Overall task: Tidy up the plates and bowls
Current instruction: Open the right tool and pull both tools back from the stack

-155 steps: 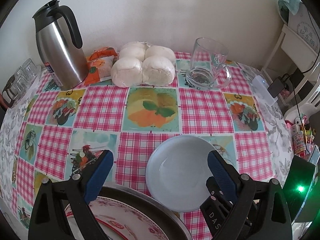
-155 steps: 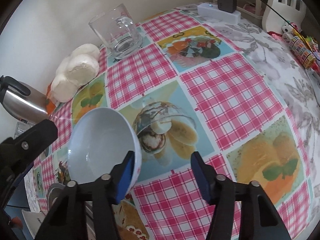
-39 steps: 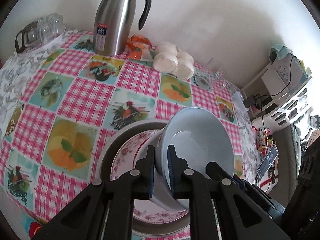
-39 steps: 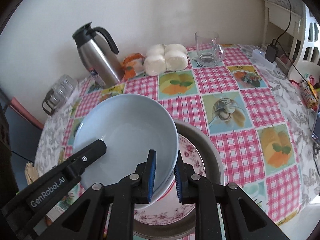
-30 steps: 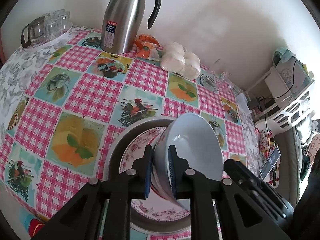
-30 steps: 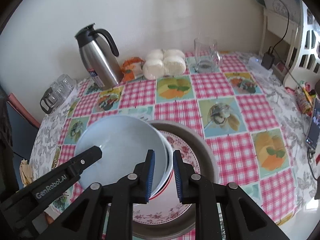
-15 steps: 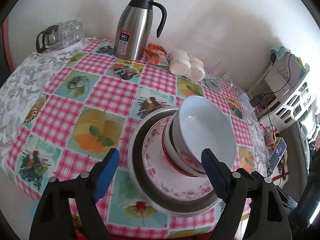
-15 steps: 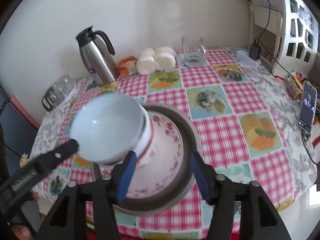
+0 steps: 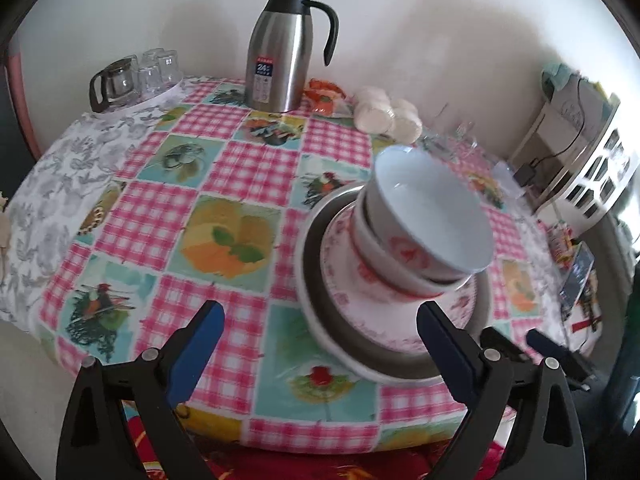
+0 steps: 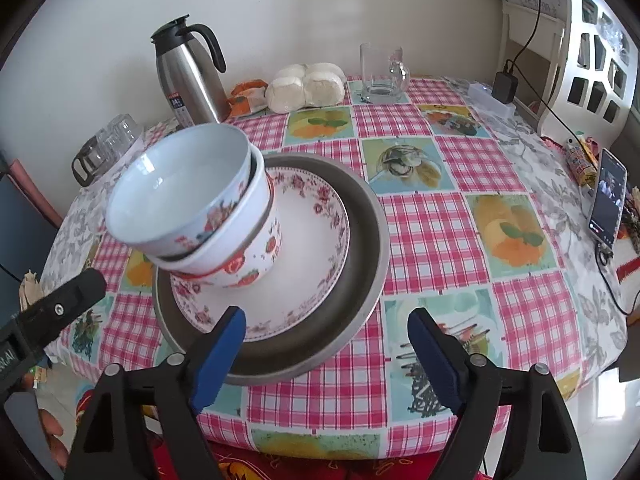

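1. Left gripper and right gripper: jaws have just been opening, now spread wide, nothing between them; both sit off the table's near edge.
2. Light blue bowl sits nested in the floral bowls on the floral plate, inside the metal pan, near that edge.
3. Stack leans; judged best to back away straight, without brushing the pan rim.
4. Thermos, buns, glass mug line the far edge, well apart; nothing obstructs.

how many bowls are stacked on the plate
2 visible: the top bowl nests in a lower bowl, which sits on the plate inside the metal pan. Another could be hidden between them.
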Motion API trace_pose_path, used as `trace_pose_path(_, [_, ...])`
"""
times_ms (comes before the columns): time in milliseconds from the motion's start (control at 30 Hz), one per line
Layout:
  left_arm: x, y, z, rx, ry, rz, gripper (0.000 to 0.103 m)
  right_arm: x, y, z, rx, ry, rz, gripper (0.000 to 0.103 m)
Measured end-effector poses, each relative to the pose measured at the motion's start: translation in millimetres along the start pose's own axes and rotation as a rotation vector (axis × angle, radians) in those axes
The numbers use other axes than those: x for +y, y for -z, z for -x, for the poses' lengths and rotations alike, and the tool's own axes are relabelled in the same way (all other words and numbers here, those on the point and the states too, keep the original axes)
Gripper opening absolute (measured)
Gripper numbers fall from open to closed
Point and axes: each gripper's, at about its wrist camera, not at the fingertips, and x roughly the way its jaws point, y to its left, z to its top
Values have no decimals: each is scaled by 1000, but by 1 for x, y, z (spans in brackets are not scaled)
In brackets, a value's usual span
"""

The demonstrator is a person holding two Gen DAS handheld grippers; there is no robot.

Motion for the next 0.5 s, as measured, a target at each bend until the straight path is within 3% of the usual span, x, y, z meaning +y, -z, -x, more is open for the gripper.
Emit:
trace_pose_path(333, [1,7,-2,13,-128,-35,97,-3,6,0,3,6,1,101])
trace_pose_path(500, [-3,8,-6,33,-200,-56,97,-5,5,0,1,8,-6,102])
